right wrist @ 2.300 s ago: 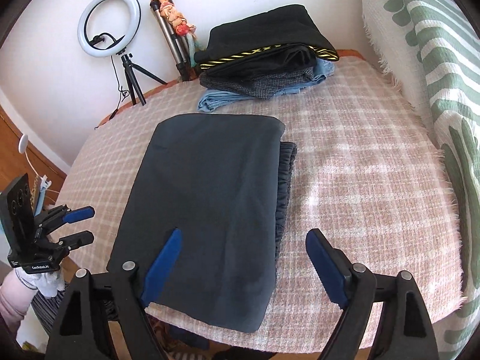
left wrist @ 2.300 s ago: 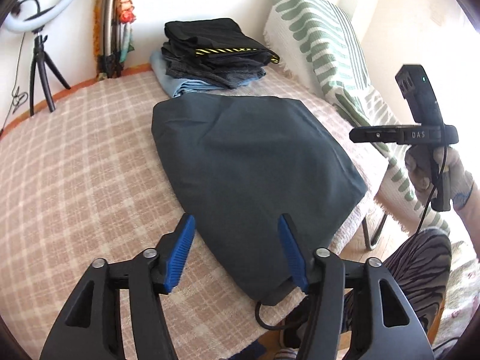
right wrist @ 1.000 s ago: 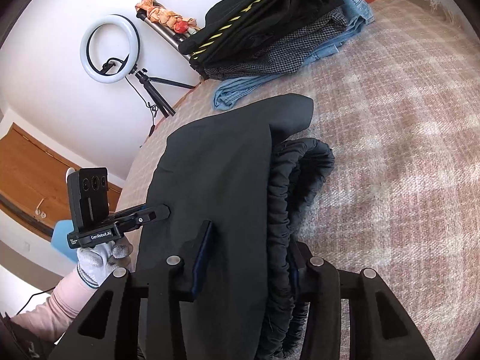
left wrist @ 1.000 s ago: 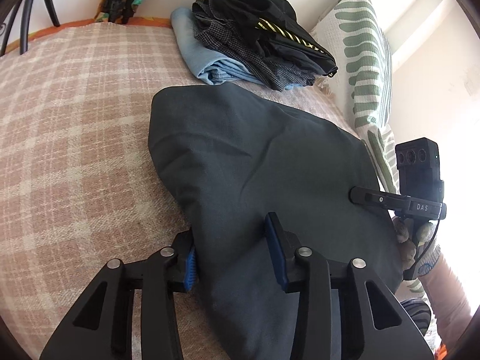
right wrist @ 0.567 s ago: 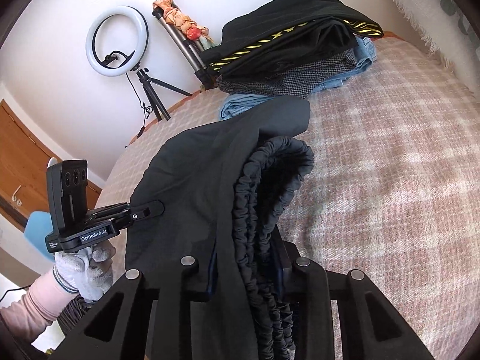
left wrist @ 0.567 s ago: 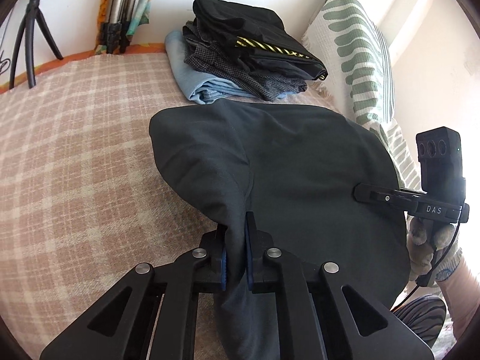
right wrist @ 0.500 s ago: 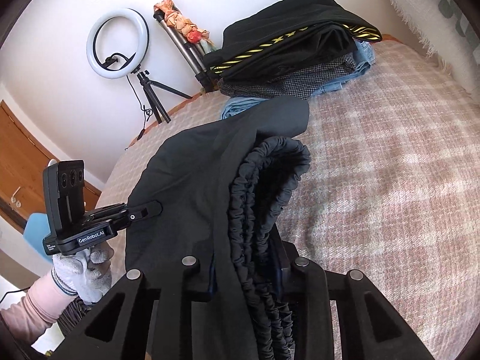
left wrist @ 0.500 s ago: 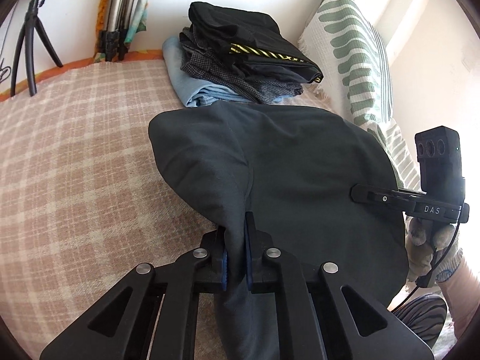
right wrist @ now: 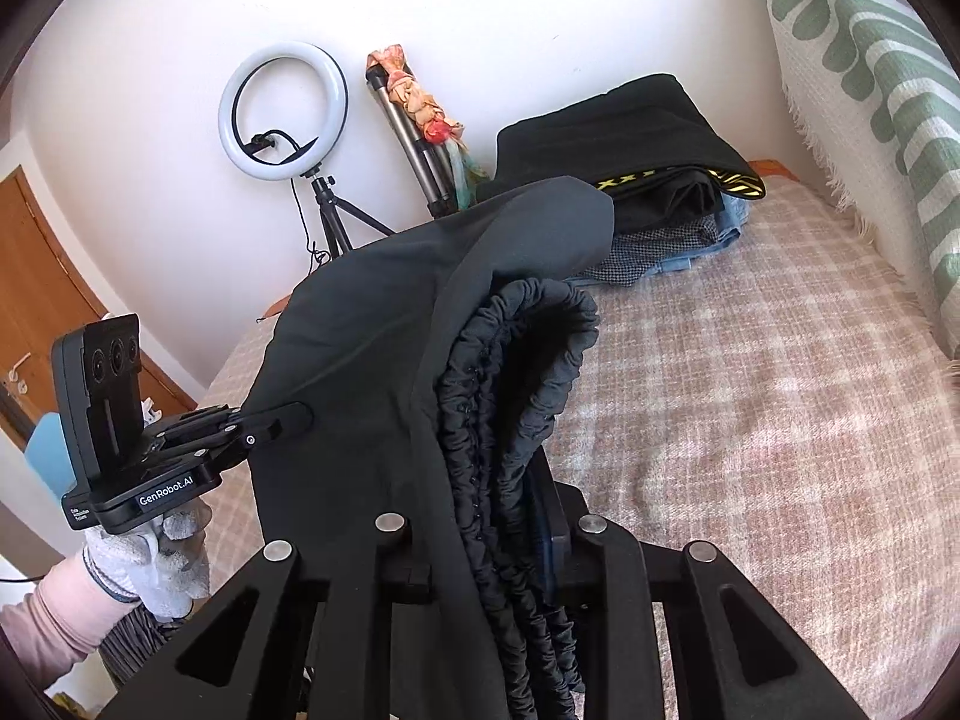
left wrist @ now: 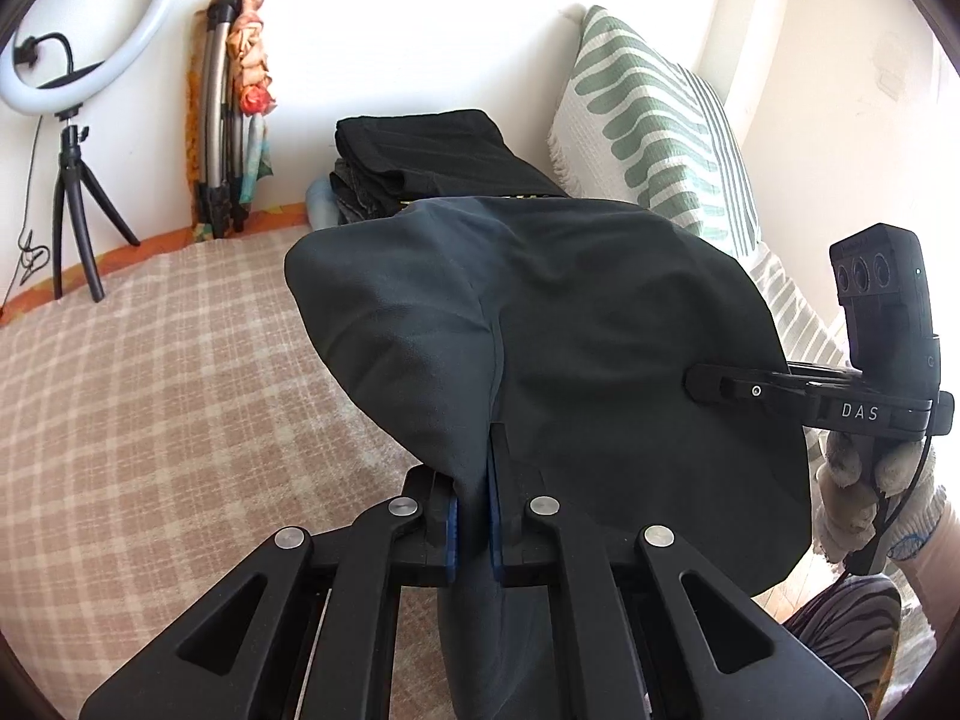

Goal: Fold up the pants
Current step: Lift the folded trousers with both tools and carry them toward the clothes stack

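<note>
The dark grey pants are folded and lifted off the checked bed cover. My left gripper is shut on the near fabric edge at the left side. My right gripper is shut on the other side, over the gathered elastic waistband. The pants hang between the two grippers, their far end raised. Each gripper shows in the other's view: the right one and the left one, both pressed into the cloth.
A stack of folded clothes lies at the far end of the bed, also in the right wrist view. A green-striped cushion lines the right side. A ring light on a tripod stands by the wall.
Both grippers closed on the near edge of the pants, then lifted it. The fabric has risen off the bed and now partly hides the clothes stack.
</note>
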